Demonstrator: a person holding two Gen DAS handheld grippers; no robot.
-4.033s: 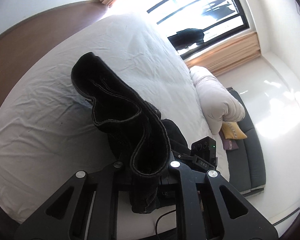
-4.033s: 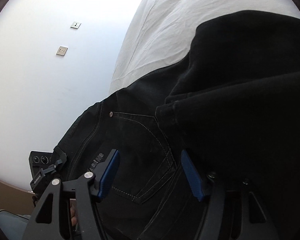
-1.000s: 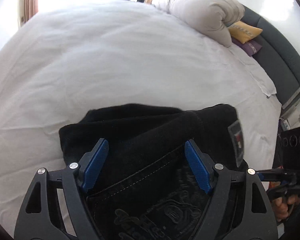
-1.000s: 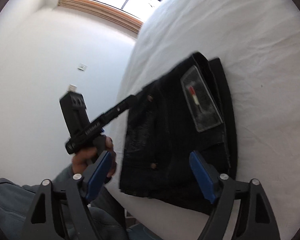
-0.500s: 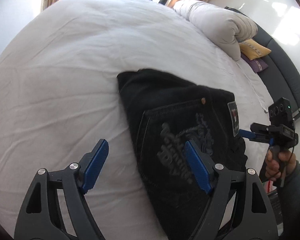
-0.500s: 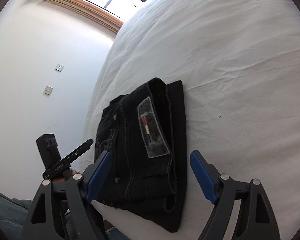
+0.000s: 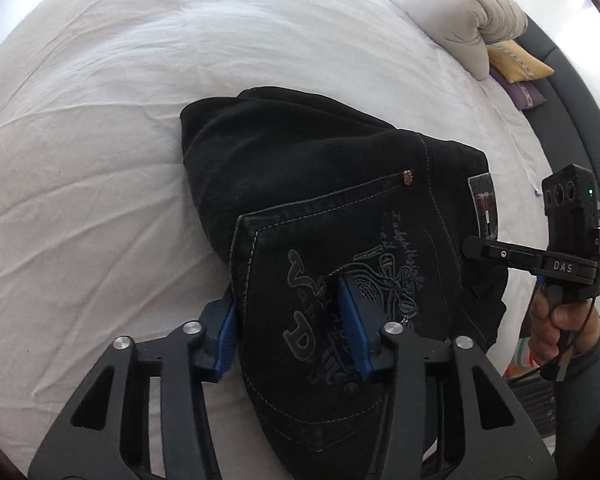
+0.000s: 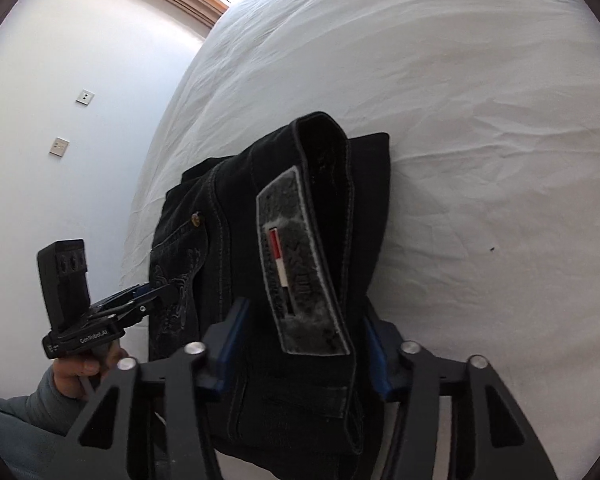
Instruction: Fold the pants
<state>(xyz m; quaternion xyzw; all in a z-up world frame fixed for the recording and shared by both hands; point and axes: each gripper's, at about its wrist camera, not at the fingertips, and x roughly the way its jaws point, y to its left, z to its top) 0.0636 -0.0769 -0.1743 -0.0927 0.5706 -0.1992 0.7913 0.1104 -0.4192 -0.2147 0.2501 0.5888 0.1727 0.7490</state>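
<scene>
Pants [image 7: 324, 184], black and folded into a compact bundle, lay on the white bed [image 7: 100, 160] near its edge, filling the middle of both wrist views. The left claw [image 7: 290, 320] reached in from six o'clock in its own view, its jaws closing with the pocket side of the bundle between the blue pads [image 7: 226, 332]; the pads already pressed into the denim on both sides. The right claw [image 8: 304, 344] likewise came from six o'clock in its view, jaws closing around the waistband end with the grey label [image 8: 300, 264], the cloth bulging between them and gripped. In the left view the right claw showed at three o'clock, held by a hand [image 7: 556, 320]. A pillow [image 7: 452, 12] sat at one o'clock, well apart from the pants.
</scene>
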